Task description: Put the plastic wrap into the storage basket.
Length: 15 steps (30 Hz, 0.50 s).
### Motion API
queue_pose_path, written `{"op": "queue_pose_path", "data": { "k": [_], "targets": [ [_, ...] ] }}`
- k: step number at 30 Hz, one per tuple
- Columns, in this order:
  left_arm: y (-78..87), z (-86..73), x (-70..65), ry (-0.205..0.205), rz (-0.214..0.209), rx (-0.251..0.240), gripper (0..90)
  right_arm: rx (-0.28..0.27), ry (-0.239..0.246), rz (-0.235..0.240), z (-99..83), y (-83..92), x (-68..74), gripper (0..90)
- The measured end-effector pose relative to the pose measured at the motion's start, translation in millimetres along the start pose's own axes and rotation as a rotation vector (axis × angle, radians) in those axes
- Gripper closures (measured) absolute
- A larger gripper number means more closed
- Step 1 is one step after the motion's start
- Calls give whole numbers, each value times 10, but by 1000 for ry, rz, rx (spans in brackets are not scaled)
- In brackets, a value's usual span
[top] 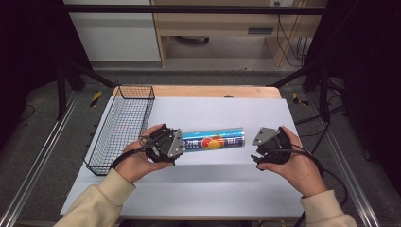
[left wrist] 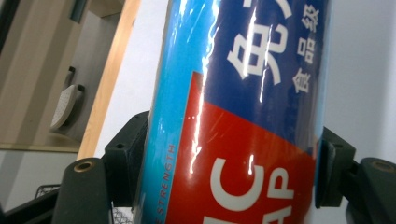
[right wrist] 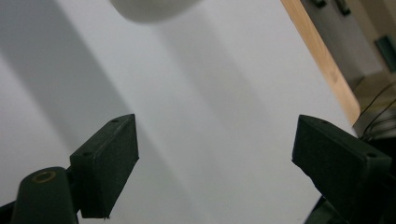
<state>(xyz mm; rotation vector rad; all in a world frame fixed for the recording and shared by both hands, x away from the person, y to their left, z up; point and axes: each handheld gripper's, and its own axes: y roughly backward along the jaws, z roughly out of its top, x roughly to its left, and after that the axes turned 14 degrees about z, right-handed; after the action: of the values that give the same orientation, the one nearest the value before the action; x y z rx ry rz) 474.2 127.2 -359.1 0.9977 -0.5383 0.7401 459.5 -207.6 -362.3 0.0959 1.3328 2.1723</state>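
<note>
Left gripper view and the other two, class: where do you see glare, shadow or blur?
Left gripper view: white glare streaks run down the glossy blue roll. Right gripper view: broad soft shadow bands cross the white table, and a pale blurred shape sits at the top edge. High view: the surroundings are dark.

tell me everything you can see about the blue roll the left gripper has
The roll is a long cylinder in glossy blue wrap, with a red panel, white lettering and an orange-red picture near its middle. It lies level, lengthwise across the white mat, right of the wire basket. The left gripper is shut on its left end, a black pad on each side. Its right end is free, apart from the open right gripper. Whether it rests on the mat or is lifted can't be told.
</note>
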Motion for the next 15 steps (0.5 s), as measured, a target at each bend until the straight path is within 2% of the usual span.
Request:
{"op": "queue_pose_path", "data": {
  "k": [5, 9, 12, 13, 15],
  "targets": [
    [46, -60, 98, 55, 21, -4, 289, -120, -166, -80, -45, -228, -36, 135],
    [93, -87, 180, 73, 28, -9, 289, -195, -276, -103, -81, -453, -38, 132],
    [102, -112, 245, 91, 24, -19, 290, -275, -376, -117, -140, -565, -20, 150],
    [102, -122, 259, 100, 27, -23, 290, -282, -393, -124, -164, -595, -11, 151],
    [107, -151, 306, 108, 24, -24, 290, -259, -385, -150, -194, -633, 10, 147]
  ]
}}
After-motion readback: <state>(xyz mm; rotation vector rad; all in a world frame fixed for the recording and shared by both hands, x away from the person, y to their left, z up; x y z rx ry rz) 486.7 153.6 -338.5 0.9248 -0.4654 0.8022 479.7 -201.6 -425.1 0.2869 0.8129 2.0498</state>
